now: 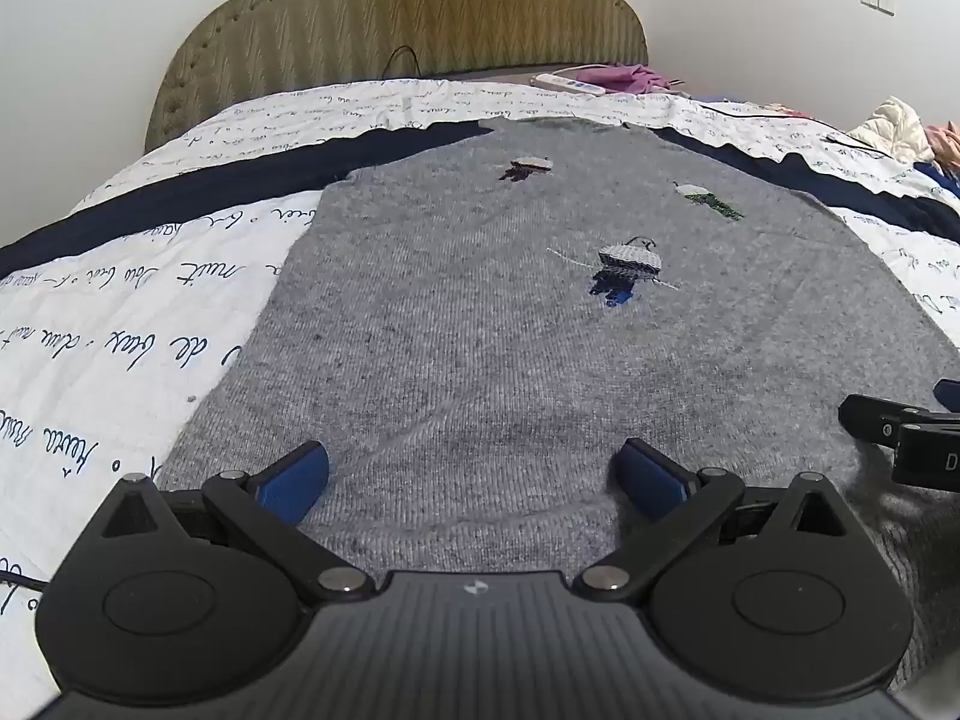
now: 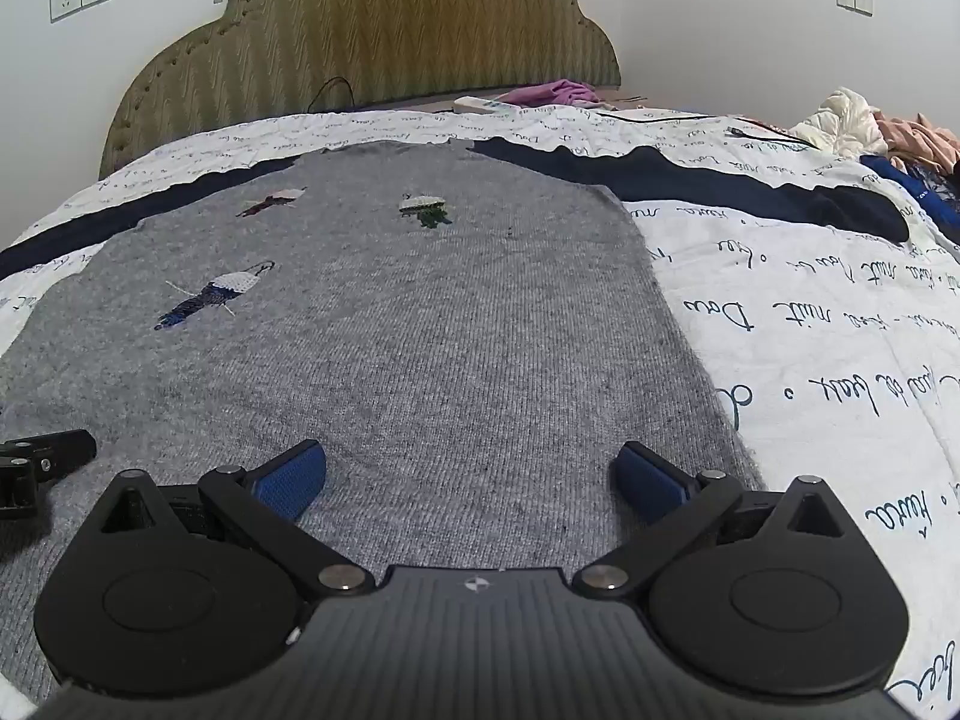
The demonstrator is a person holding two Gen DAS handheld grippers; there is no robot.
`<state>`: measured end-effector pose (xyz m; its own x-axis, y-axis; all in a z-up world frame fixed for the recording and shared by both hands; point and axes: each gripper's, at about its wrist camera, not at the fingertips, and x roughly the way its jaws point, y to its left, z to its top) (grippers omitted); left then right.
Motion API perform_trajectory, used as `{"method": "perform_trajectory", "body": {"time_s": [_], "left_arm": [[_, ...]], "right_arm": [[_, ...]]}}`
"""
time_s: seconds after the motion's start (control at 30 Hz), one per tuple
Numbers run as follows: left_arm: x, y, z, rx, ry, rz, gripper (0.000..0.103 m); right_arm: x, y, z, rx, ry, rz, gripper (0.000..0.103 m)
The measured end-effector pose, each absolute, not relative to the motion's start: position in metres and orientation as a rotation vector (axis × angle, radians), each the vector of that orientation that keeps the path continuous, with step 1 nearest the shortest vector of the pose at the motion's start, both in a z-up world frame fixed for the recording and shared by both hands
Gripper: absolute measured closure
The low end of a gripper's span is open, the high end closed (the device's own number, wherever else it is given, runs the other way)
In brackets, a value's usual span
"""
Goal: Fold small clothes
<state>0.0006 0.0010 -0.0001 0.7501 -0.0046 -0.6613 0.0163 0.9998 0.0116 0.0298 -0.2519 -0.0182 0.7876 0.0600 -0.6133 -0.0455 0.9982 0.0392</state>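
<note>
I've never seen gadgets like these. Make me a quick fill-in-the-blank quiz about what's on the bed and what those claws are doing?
1. The grey sweater lies spread flat on a quilt printed with ____ handwriting.
2. The sweater carries ____ small knitted figures.
3. The left claw and right claw both have their jaws ____, holding nothing.
4. Behind the bed stands an olive-green ____.

Missing words: blue; three; open; headboard

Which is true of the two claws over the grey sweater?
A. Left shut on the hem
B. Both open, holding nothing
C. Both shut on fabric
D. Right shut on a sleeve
B: the left claw and right claw both gape wide above the flat sweater.
</note>
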Motion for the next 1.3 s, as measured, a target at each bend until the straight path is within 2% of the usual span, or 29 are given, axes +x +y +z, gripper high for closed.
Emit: {"method": "perform_trajectory", "body": {"time_s": [1.3], "left_arm": [[-0.0067, 0.0009, -0.0002, 0.022, 0.689, -0.002, 0.000]], "right_arm": [[0.0287, -0.2577, -0.0177, 0.045, 0.667, 0.084, 0.000]]}}
